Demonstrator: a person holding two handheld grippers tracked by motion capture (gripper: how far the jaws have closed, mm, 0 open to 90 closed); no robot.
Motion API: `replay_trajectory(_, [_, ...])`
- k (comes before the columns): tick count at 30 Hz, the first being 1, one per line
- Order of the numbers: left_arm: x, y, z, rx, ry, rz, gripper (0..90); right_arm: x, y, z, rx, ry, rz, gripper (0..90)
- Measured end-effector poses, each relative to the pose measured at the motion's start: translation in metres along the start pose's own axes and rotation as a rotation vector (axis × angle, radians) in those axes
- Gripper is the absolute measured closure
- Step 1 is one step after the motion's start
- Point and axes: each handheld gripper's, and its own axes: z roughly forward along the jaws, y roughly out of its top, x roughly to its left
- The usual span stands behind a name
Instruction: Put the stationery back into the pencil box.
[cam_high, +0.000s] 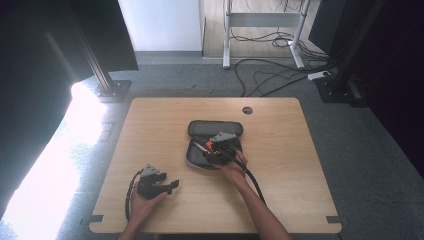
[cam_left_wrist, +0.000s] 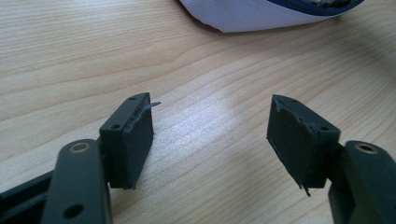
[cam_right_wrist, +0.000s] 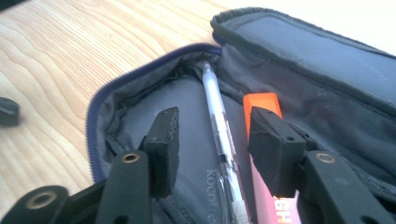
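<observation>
High view from above the near edge, facing forward and down over the whole table (cam_high: 150, 125), left gripper view low and close over bare wood, right gripper view close inside the open pencil case (cam_right_wrist: 299, 51), case edge (cam_left_wrist: 261, 18) shared by all three
</observation>
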Motion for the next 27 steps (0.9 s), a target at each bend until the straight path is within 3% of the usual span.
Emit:
replay_trajectory(9, [-0.001,0.000,0.000,0.004,0.013,0.012,34.0,-0.004,-0.007,-0.014,-0.034,0.043,0.044,46.7])
replay_trajectory(27, [-0.001,0.000,0.000,0.005,0.013,0.015,33.7,0.002,-0.025,-0.051,-0.089,0.053,0.034,42.8])
